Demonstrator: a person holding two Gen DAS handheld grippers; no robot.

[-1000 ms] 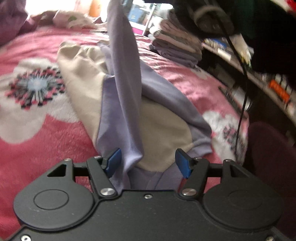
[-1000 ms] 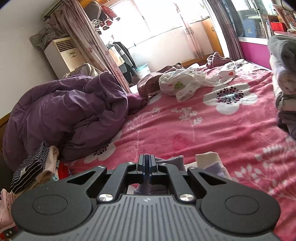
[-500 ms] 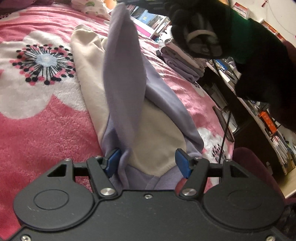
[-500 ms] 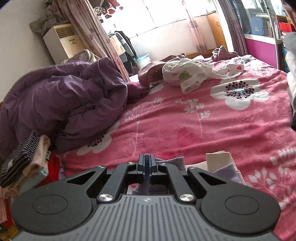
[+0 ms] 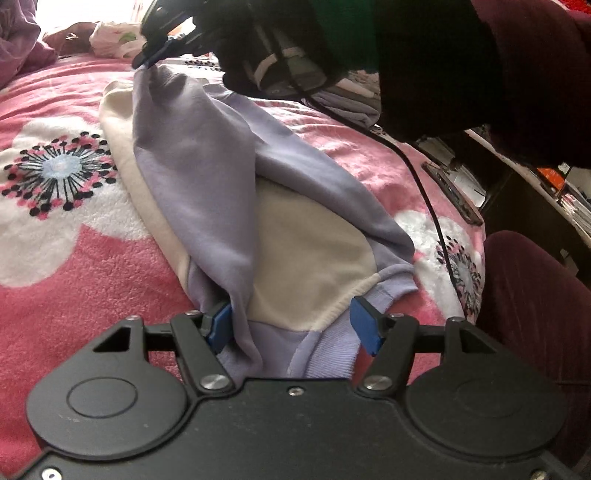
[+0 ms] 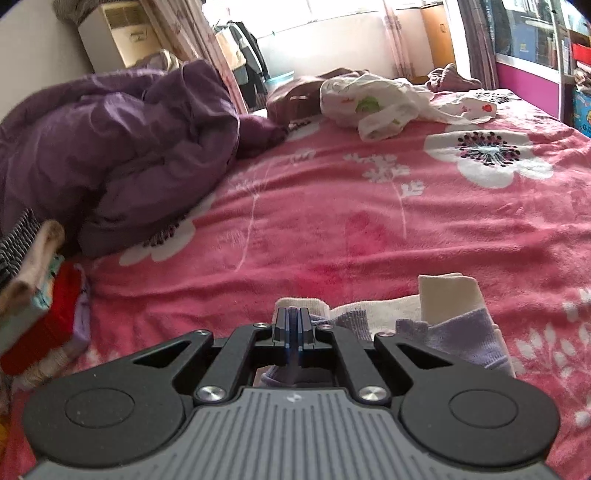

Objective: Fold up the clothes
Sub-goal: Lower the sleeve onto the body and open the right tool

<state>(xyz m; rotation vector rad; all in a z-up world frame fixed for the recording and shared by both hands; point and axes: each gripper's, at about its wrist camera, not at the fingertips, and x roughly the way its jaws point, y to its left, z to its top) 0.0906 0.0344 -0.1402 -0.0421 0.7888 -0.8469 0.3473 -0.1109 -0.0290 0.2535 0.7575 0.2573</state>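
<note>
Left wrist: L fingers (image 5: pixel 293 326) open over sweatshirt (image 5: pixel 207 177); R fingers (image 5: pixel 147 61) pinching sleeve, arm (image 5: pixel 443 62) overhead.

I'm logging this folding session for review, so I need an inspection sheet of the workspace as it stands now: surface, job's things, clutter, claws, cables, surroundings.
Surface: pink fleece blanket with white flowers over the bed.
Job's things: lilac and cream sweatshirt lying on the blanket, one lilac sleeve lifted.
Clutter: crumpled purple duvet, white plastic bag, stack of folded clothes at the bed's edge.
Claws: left claw open, astride the sweatshirt's hem; right claw shut on the sleeve's end.
Cables: thin black cable running across the blanket.
Surroundings: white air conditioner, bright window, cluttered shelves.
</note>
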